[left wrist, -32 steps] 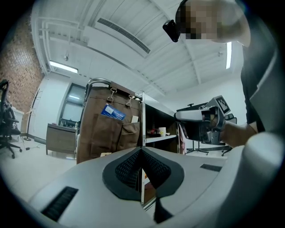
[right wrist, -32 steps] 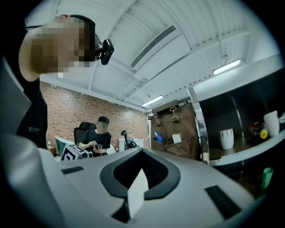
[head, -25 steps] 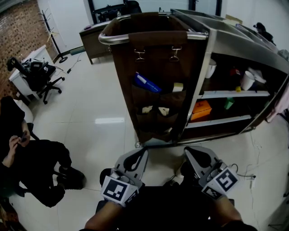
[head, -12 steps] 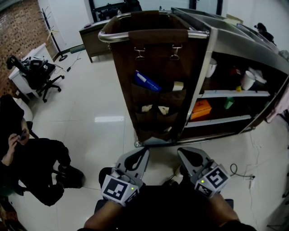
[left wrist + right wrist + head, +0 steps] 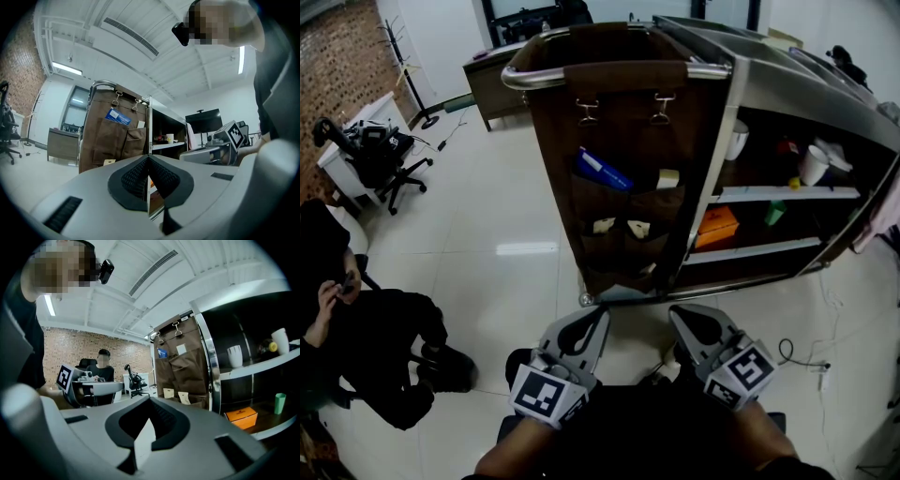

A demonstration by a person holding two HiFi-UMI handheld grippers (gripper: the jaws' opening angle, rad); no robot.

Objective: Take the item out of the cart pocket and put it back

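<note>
Cart pockets untouched; both grippers idle at 6 o'clock.
Right gripper [image 5: 682, 319] has edged toward 9 o'clock in the last second; left gripper [image 5: 592, 321] unmoved. Both have jaws pressed together on nothing, so the reach looks not yet begun. Cart [image 5: 609, 75] at 12 o'clock: 1 blue packet [image 5: 602, 171], likely the item, in the upper-left pocket; 3 pale cards [image 5: 668, 179]; 2 clips [image 5: 587, 112].

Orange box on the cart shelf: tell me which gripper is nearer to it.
Right. The right gripper is held short of the box, slightly left of it; the left gripper is farther left, facing the pockets.
</note>
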